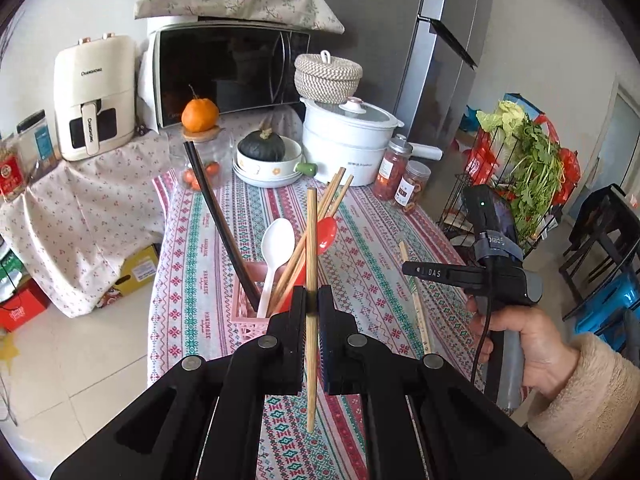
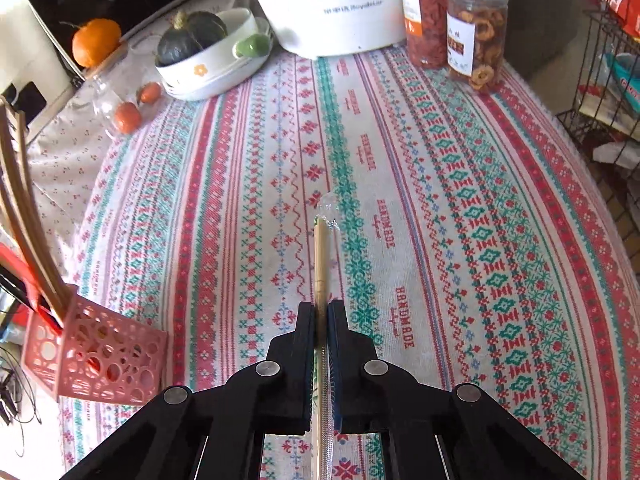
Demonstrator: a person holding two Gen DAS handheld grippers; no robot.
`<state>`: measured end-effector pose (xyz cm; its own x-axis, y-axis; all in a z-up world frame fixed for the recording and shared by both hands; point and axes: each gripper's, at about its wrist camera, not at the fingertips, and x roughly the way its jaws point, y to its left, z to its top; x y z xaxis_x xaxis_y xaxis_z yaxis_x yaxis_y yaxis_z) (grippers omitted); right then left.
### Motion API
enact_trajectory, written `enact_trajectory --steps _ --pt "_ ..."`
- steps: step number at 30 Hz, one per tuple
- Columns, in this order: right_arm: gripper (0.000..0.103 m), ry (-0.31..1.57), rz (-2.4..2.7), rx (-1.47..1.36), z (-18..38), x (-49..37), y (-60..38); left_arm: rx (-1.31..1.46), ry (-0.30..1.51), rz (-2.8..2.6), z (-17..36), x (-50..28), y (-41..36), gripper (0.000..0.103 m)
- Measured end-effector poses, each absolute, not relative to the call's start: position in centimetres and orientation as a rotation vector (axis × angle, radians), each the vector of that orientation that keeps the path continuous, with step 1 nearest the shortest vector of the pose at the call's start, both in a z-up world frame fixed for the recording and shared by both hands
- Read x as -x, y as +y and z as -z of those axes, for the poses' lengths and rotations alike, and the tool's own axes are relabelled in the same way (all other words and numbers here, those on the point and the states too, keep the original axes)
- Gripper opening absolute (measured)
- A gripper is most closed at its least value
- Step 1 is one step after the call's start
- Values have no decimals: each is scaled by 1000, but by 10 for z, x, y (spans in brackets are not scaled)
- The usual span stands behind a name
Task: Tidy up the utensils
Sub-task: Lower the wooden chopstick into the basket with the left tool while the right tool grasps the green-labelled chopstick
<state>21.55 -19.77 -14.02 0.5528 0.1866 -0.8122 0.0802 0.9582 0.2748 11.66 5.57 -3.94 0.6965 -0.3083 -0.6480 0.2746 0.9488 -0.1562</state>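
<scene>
Left wrist view: we see left gripper clamping bare chopstick upright, ready for pink basket; right gripper pinching wrapped chopstick mid-tablecloth, likely next.

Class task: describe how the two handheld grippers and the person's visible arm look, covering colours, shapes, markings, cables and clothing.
The left gripper and right gripper are black, with angular linkage arms, round silver pivot bolts and blue ribbed pads. Seen from the left wrist, the right unit has a pistol-style handle, white lettering, a green light, a grey strap and a black cable. The sleeve is fluffy beige fleece.
</scene>
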Motion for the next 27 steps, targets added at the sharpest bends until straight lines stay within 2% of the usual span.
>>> enact_trajectory --steps 7,13,21,27 --pt "5 814 -115 -351 90 -189 -196 97 489 259 -4 -101 74 5" --pt "5 744 -139 -325 73 -181 -184 107 307 177 -15 -107 83 5" --pt "5 709 -145 -325 71 -179 -183 55 328 126 9 -142 72 6" --pt "5 649 -149 -326 64 -172 -179 27 410 101 38 -167 68 6"
